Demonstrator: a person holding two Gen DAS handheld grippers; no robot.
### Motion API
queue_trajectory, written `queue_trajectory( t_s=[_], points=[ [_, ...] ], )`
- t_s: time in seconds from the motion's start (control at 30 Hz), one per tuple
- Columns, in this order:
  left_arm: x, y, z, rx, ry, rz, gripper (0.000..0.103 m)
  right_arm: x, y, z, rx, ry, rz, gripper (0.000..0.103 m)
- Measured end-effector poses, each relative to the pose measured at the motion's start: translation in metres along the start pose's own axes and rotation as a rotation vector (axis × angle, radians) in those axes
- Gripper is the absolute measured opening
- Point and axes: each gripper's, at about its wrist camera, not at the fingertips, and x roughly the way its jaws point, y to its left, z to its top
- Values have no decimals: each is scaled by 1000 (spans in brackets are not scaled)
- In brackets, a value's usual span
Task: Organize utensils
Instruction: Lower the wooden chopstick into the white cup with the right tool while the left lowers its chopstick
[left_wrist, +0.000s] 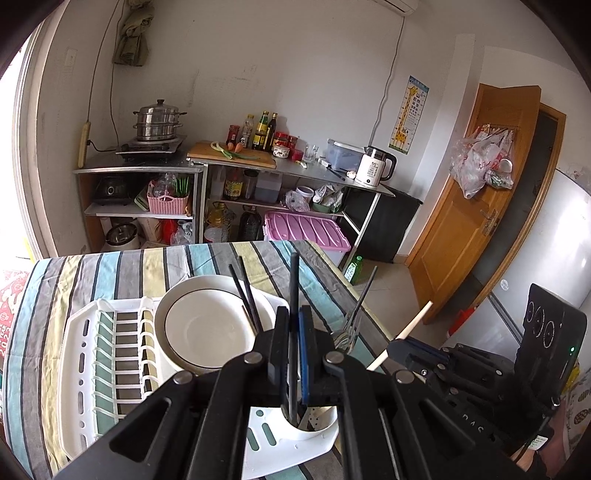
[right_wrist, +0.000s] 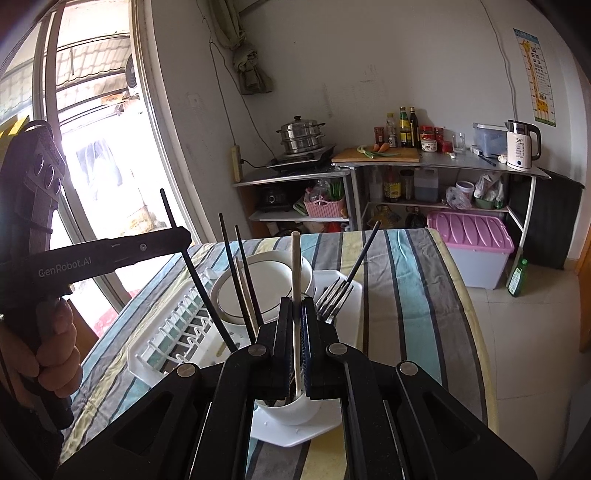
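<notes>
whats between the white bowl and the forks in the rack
In the right wrist view, the cream chopstick held by the right hand-held gripper stands between the white bowl and the forks.

This is a lived-in home kitchen. Against the white wall, metal shelves (left_wrist: 140, 173) carry a stacked steel steamer pot (left_wrist: 157, 120) on a small stove (left_wrist: 149, 147), a cutting board (left_wrist: 232, 155) with carrot and green onion, sauce bottles (left_wrist: 262, 131), and a white electric kettle (left_wrist: 375, 166). Plastic bags (left_wrist: 476, 166) hang on a wooden door (left_wrist: 476, 206). A dish rack (left_wrist: 110, 365) with a plate (left_wrist: 207, 325) sits on the striped-cloth counter (left_wrist: 110, 273).
</notes>
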Motion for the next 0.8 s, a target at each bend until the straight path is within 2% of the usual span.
queue_trajectory(
  t_s=[0.13,0.67,0.73,0.8],
  points=[
    [12,9,-9,-20,28,9,5,8,-6,-5,10,19,-5,4],
    [11,20,-12,-38,14,12,6,20,-21,-7,42,53,-22,6],
    [9,20,-13,-33,12,12,6,19,-21,-8,42,52,-25,18],
    [7,20,-14,-29,9,16,7,17,-22,-9,46,47,-20,24]
  ],
)
